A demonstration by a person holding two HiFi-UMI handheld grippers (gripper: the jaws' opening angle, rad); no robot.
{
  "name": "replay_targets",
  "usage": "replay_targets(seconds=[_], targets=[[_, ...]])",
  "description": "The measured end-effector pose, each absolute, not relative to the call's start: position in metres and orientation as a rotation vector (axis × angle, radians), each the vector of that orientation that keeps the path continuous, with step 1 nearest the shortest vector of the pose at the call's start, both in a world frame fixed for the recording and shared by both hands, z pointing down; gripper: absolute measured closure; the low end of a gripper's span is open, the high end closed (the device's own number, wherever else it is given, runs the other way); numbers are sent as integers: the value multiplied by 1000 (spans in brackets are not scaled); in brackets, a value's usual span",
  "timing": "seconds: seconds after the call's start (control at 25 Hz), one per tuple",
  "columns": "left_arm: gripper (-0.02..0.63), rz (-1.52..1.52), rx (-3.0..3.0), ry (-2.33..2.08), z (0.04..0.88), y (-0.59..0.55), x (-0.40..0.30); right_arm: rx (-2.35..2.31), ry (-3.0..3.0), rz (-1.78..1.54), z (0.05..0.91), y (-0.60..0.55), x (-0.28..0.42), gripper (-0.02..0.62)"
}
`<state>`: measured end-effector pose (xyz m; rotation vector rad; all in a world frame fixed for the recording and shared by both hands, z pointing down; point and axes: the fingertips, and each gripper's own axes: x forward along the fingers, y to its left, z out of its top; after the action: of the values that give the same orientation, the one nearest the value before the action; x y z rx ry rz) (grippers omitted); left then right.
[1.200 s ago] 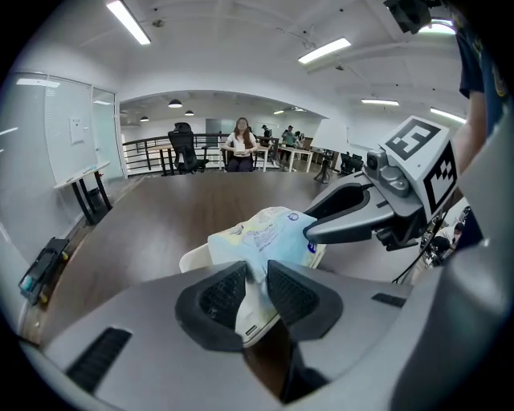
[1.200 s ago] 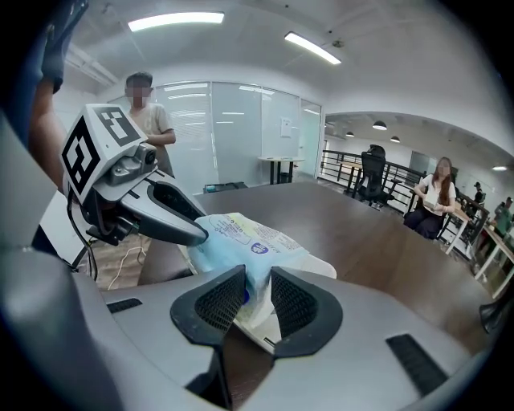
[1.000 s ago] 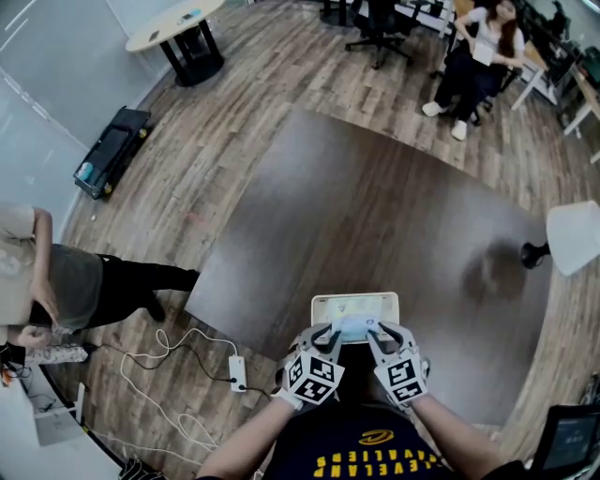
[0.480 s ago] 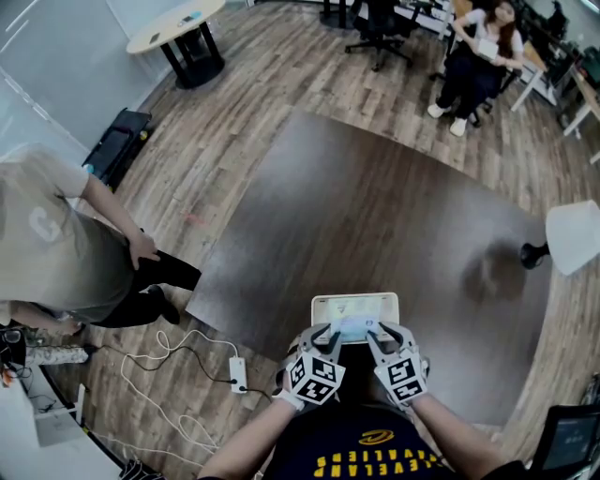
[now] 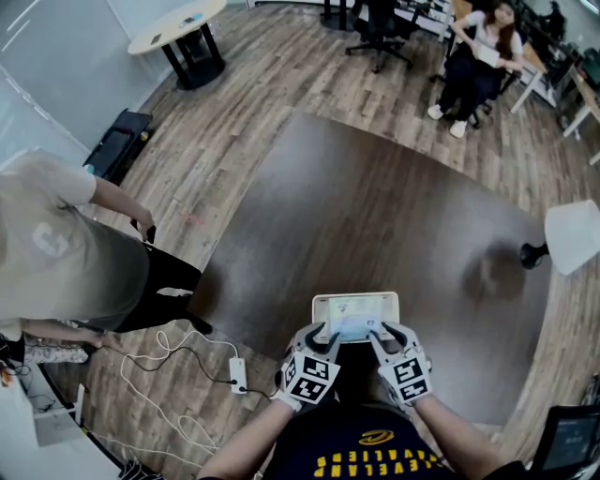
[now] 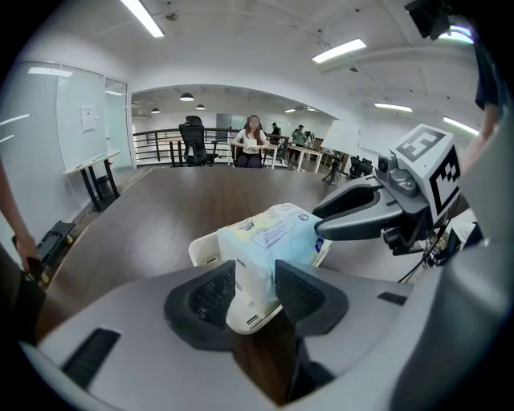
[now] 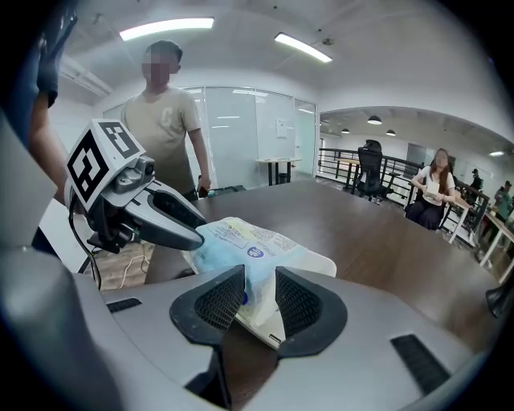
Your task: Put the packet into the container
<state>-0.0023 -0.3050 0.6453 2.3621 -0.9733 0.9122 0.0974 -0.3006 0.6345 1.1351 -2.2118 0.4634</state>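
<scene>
1. Wood-plank floor (image 5: 216,131) surrounds a large dark tabletop (image 5: 375,206) that fills the middle of the head view. A white lamp (image 5: 574,236) stands at the tabletop's right edge.
2. At the bottom centre of that view, near the tabletop's closest edge, sits a shallow white container (image 5: 321,304).
3. A pale blue packet (image 5: 356,325) rests in the container. Its two near corners reach in between the jaws of the two tools.
4. The left hand-held gripper (image 5: 325,331) comes in from the lower left. Its jaws have just been opening and now stand a narrow way apart. One corner of the packet, with a corner of the container beneath it, sits between the pads, which flank the wrapper without squeezing it.
5. The right hand-held gripper (image 5: 382,331) comes in from the lower right. Its jaws are closed on the packet's other near corner, and the wrapper narrows where the pads pinch it.
6. Each gripper view shows the other tool's tip just beside the packet.
7. A person in a beige shirt (image 5: 66,253) stands on the floor at the left edge of the head view.
8. Another person (image 5: 473,47) sits on a chair at the upper right.
9. A round table (image 5: 173,23) stands at the upper left, and a white power strip (image 5: 237,373) with its cable lies on the floor at the lower left.
</scene>
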Motion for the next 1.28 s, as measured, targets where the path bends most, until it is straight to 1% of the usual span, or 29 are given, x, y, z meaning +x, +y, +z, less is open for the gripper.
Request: replay_targets(seconds=[0.24, 0.48, 0.68, 0.72, 0.76, 0.8, 0.84, 1.04, 1.28], targets=[[465, 833, 2357, -997, 625, -301, -7, 1182, -2217, 521, 629, -295, 104, 489], [465, 687, 2353, -1030, 593, -300, -6, 1283, -2282, 577, 596, -298, 102, 489], [468, 549, 2399, -970, 556, -291, 3, 1301, -2377, 620, 573, -294, 93, 491], [480, 520, 2410, -955, 549, -288, 4, 1298, -2394, 626, 566, -293, 90, 501], [525, 490, 2420, -940, 542, -285, 6, 1293, -2416, 629, 559, -292, 87, 533], [579, 464, 2431, -924, 535, -282, 8, 1287, -2443, 631, 551, -292, 83, 579], [606, 447, 2443, -907, 530, -278, 10, 1277, -2472, 636, 544, -291, 80, 586], [606, 381, 2491, -880, 502, -267, 17, 1273, -2546, 675, 512, -286, 68, 586], [607, 268, 2526, -897, 456, -266, 23, 1321, -2630, 532, 456, -286, 60, 586]])
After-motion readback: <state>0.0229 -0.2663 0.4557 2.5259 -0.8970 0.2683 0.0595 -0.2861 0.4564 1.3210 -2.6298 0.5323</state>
